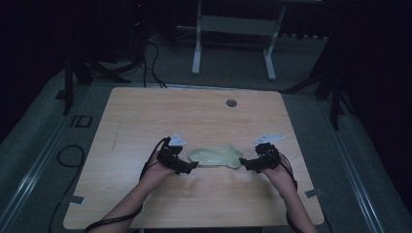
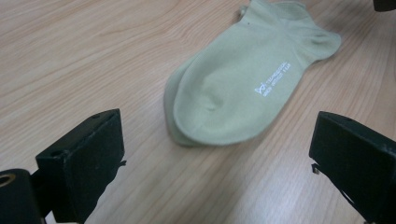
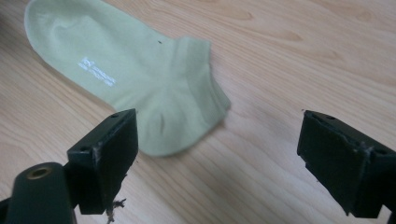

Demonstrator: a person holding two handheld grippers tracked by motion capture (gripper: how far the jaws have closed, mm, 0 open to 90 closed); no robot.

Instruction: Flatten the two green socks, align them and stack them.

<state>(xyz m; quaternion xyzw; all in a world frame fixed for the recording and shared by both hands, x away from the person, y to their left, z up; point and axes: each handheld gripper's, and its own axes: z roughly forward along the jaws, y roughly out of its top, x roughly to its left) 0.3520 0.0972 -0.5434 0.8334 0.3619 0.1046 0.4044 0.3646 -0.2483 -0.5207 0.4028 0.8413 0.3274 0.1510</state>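
Note:
A pale green ankle sock (image 1: pixel 216 156) lies flat on the wooden table (image 1: pixel 194 116), with a second one showing under its edge in the left gripper view. It carries small white lettering. My left gripper (image 1: pixel 193 166) sits just left of the toe end, open, with the sock (image 2: pixel 243 84) lying ahead of its jaws and nothing between them (image 2: pixel 215 158). My right gripper (image 1: pixel 242 162) is at the heel end, open too (image 3: pixel 217 158). The sock's cuff (image 3: pixel 130 79) lies ahead of its left jaw, with bare table between the jaws.
A round grey cable hole (image 1: pixel 231 103) sits near the table's far edge. Beyond the table stands a white desk frame (image 1: pixel 197 48). Black cables (image 1: pixel 70 155) lie on the floor at the left. Bare wood surrounds the sock on all sides.

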